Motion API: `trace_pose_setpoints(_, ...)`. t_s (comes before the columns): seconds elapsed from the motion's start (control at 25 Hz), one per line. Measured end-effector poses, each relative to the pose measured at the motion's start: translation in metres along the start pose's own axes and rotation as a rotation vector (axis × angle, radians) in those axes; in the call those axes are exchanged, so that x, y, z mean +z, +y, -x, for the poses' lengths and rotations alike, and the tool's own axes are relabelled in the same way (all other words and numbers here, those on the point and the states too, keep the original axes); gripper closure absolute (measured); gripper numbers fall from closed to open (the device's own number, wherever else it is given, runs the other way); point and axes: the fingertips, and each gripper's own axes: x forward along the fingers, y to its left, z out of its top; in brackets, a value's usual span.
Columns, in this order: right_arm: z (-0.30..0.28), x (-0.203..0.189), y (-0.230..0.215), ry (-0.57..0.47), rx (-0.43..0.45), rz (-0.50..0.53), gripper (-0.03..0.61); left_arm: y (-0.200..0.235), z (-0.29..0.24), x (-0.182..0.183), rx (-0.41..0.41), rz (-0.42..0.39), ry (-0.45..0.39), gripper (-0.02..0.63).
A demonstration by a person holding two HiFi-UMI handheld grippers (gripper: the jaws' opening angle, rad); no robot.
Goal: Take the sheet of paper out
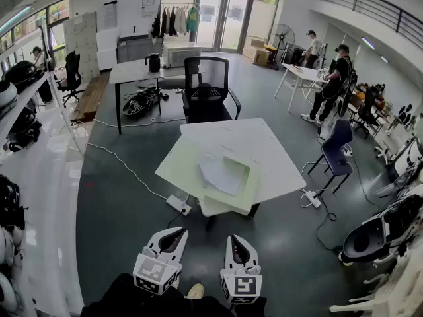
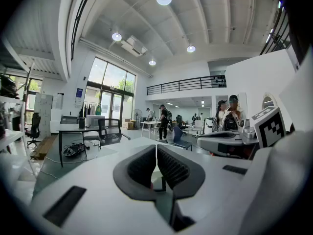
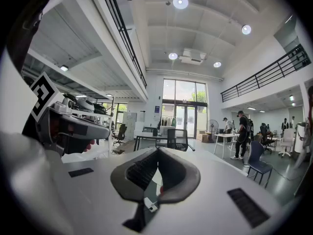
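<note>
The left gripper (image 1: 173, 234) (image 2: 156, 150), white with black ribbed pads, is clenched tip to tip with nothing between its jaws. Just beside it, the right gripper (image 1: 236, 240) (image 3: 157, 153) is clenched and empty too. Both hang over the grey floor (image 1: 119, 203) at six o'clock in the head view. Well apart, at their twelve o'clock, stands the white angular table (image 1: 271, 157). The white sheet of paper (image 1: 220, 175) lies there on a pale green open folder (image 1: 185, 170). A black mesh office chair (image 1: 206, 88) sits at the table's twelve o'clock and a blue chair (image 1: 337, 144) at its three.
</note>
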Motion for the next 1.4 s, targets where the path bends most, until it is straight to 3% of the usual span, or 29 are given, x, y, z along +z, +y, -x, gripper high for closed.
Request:
trace_pose_setpoints(0.92, -0.011, -0.009, 0.000, 0.000, 0.081, 0.003, 0.561, 0.008, 0.000, 0.003, 0.074, 0.018, -0.019, 0.586)
trace_pose_setpoints(1.12, -0.044, -0.022, -0.009, 0.030, 0.068, -0.008, 0.561, 0.028, -0.030, -0.005, 0.059, 0.030, 0.000, 0.586)
trace_pose_setpoints(1.4, -0.123, -0.020, -0.011, 0.047, 0.040, -0.027, 0.561, 0.094, -0.082, -0.003, 0.034, 0.045, 0.025, 0.586)
